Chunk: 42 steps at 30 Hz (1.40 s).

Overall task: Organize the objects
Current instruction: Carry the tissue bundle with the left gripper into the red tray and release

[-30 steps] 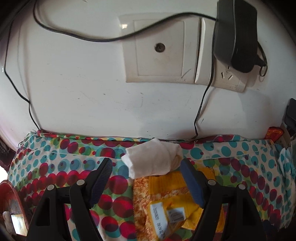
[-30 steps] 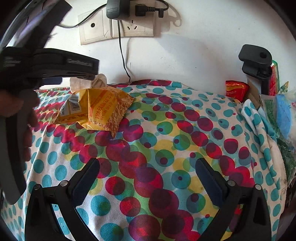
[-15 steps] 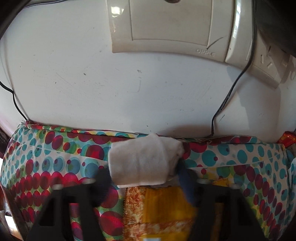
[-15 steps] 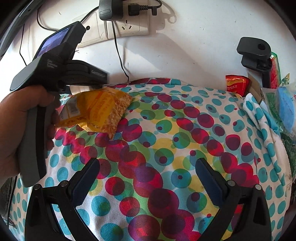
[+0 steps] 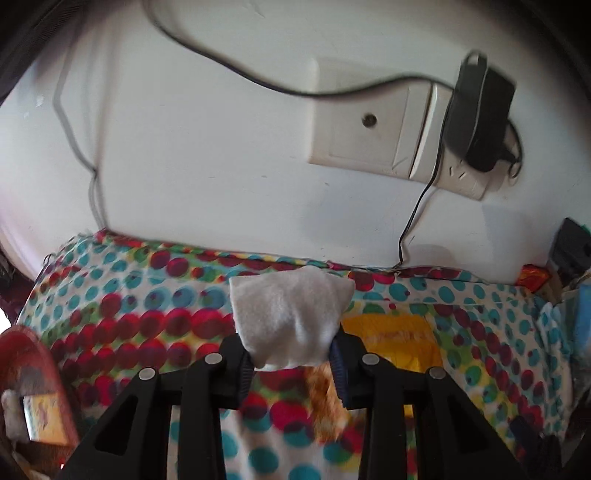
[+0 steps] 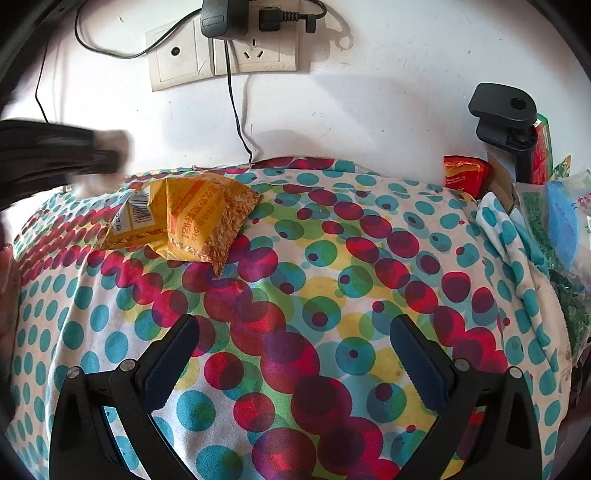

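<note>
My left gripper (image 5: pixel 291 363) is shut on a crumpled white tissue wad (image 5: pixel 288 317) and holds it above the polka-dot cloth (image 5: pixel 147 314), near the wall. It shows blurred at the left of the right wrist view (image 6: pixel 103 155). A yellow snack packet (image 6: pixel 188 221) lies on the cloth by the wall; in the left wrist view it sits just right of and below the tissue (image 5: pixel 395 336). My right gripper (image 6: pixel 295 354) is open and empty over the middle of the cloth (image 6: pixel 332 295).
Wall sockets with a black adapter (image 6: pixel 221 18) and hanging cable sit above the table. A red packet (image 6: pixel 465 177), a black clamp (image 6: pixel 506 118) and bagged items (image 6: pixel 561 229) crowd the right edge. A red basket (image 5: pixel 33 384) stands at the left.
My left gripper closed on the tissue wad, lifted it off the cloth and pulled back from the wall toward the left. The right gripper stayed still.
</note>
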Each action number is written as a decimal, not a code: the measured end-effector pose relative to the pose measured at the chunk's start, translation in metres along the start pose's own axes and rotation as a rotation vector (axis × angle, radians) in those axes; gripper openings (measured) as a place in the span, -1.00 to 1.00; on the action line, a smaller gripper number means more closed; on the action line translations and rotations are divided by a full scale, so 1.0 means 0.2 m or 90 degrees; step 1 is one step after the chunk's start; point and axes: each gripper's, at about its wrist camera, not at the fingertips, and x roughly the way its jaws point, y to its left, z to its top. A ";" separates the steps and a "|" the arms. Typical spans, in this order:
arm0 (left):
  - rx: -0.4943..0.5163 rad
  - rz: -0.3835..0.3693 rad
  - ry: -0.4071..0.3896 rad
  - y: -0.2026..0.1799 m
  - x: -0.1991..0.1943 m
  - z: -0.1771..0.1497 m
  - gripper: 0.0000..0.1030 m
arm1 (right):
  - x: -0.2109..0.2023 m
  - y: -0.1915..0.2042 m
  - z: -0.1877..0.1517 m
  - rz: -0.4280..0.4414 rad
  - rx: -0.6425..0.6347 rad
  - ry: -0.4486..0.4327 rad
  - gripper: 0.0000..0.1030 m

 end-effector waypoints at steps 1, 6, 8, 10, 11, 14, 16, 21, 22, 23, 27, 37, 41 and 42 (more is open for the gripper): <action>-0.001 -0.001 -0.003 0.02 -0.06 -0.02 -0.33 | 0.00 0.00 0.00 0.000 -0.001 0.000 1.00; 0.010 0.013 -0.021 0.23 -0.42 -0.18 -0.33 | -0.01 0.01 0.01 -0.008 -0.009 -0.001 1.00; -0.015 0.023 -0.023 0.37 -0.54 -0.23 -0.33 | 0.00 0.02 0.02 -0.012 -0.014 0.001 1.00; -0.042 0.047 -0.024 0.55 -0.66 -0.30 -0.33 | 0.00 0.03 0.02 -0.016 -0.019 0.001 1.00; -0.048 0.066 -0.022 0.63 -0.70 -0.34 -0.33 | 0.00 0.03 0.02 -0.017 -0.021 0.001 1.00; -0.074 0.129 -0.006 0.89 -0.78 -0.44 -0.32 | 0.01 0.05 0.02 -0.020 -0.027 0.003 1.00; -0.088 0.147 0.001 1.01 -0.82 -0.49 -0.32 | 0.01 0.05 0.02 -0.021 -0.026 0.001 1.00; -0.107 0.167 0.000 1.16 -0.91 -0.60 -0.32 | 0.02 0.05 0.02 -0.016 -0.030 0.000 1.00; -0.111 0.169 0.000 1.17 -0.91 -0.62 -0.32 | 0.02 0.05 0.02 -0.017 -0.030 0.000 1.00; -0.114 0.170 0.003 1.18 -0.91 -0.63 -0.32 | 0.02 0.05 0.01 -0.018 -0.031 0.000 1.00; -0.116 0.177 0.011 1.20 -0.83 -0.64 -0.33 | 0.01 0.06 0.01 -0.023 -0.040 0.000 1.00; -0.117 0.228 0.065 1.28 -0.57 -0.47 -0.32 | 0.01 0.06 0.00 -0.026 -0.044 -0.002 1.00; -0.118 0.240 0.082 1.30 -0.51 -0.46 -0.25 | 0.01 0.07 0.00 -0.025 -0.047 -0.003 1.00; -0.123 0.247 0.086 1.30 -0.50 -0.46 -0.20 | 0.01 0.08 0.00 -0.024 -0.050 -0.002 1.00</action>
